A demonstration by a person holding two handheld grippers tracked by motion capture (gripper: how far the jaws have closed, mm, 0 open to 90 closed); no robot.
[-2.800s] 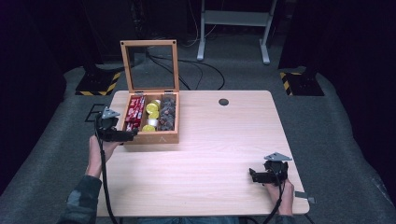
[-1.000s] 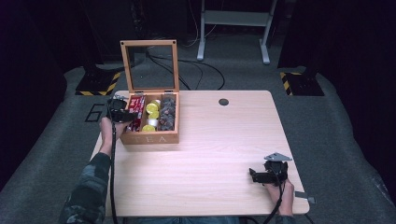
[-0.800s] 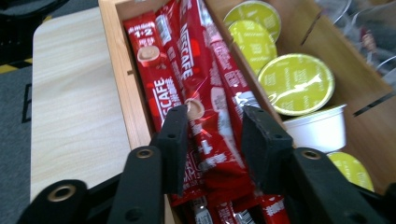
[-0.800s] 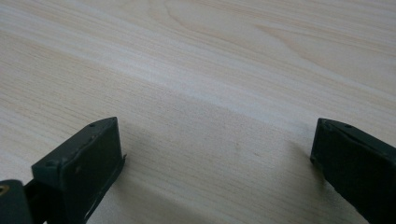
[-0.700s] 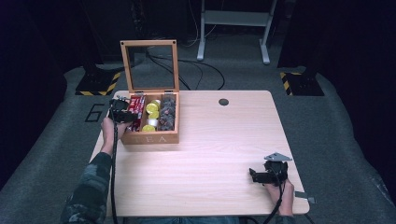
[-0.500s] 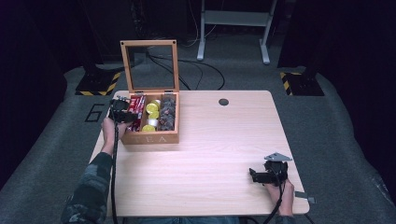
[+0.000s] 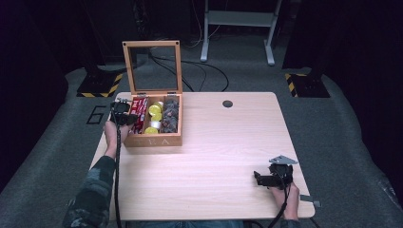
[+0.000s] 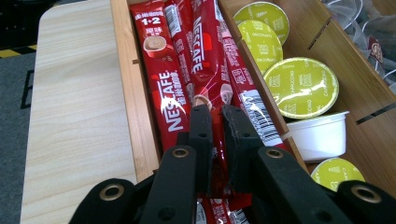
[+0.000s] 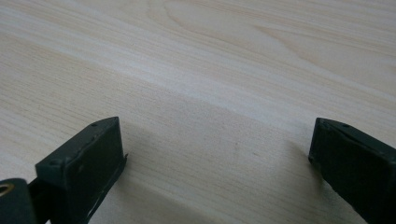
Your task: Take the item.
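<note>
while the left gripper is reaching into the left compartment of the wooden box at the far left of the table, its jaws, having just been closing, are pinching a red coffee stick lying among others. the right gripper is resting near the right corner, its jaws standing wide over bare wood.

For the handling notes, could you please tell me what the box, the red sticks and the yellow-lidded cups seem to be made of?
Box: pale wood, matte, with visible grain.
Red sticks: glossy plastic or foil film, going by glare and creases.
Yellow-lidded cups: probably white plastic, smooth walls, with a thin printed lid of uncertain material.
</note>
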